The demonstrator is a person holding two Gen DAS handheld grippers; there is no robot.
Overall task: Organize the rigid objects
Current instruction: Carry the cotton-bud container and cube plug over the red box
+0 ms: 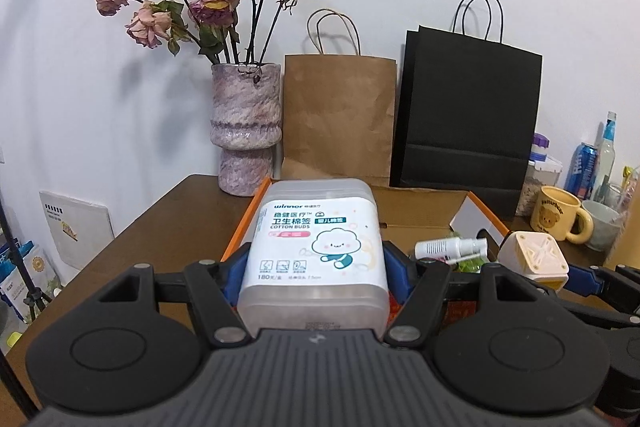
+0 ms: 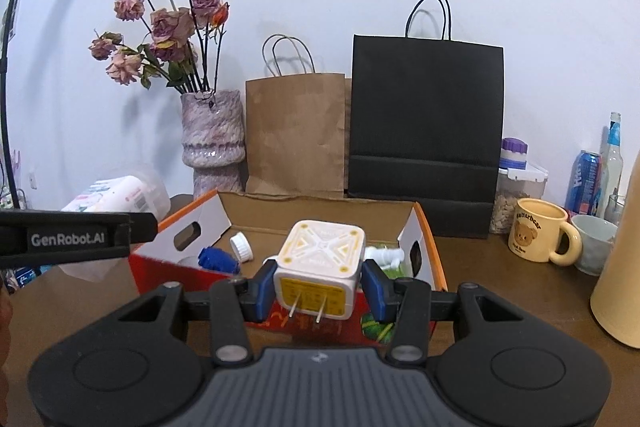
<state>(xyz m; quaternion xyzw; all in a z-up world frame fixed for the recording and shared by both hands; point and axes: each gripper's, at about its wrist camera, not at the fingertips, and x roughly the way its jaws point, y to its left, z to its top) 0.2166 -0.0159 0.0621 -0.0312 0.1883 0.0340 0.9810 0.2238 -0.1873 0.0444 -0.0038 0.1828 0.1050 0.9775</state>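
Your left claw (image 1: pixel 314 267) pinched the cotton buds box (image 1: pixel 316 247) by its sides, holding it above the near-left edge of the open cardboard box (image 2: pixel 320 211) on the bench (image 1: pixel 160 227). Your right claw (image 2: pixel 318 285) pinched the cube plug adapter (image 2: pixel 320 259), prongs toward you, over that box's front wall.

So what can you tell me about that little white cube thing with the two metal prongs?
It is a plug adapter cube, white plastic with rounded corners. Its upward face has a pale yellow cross pattern and yellow dots at the corners. The face toward the right wrist camera carries a yellow label and two flat metal prongs pointing down toward the camera. The right gripper clamps it, blue pads pressing its left and right sides, holding it in the air in front of the open cardboard box.
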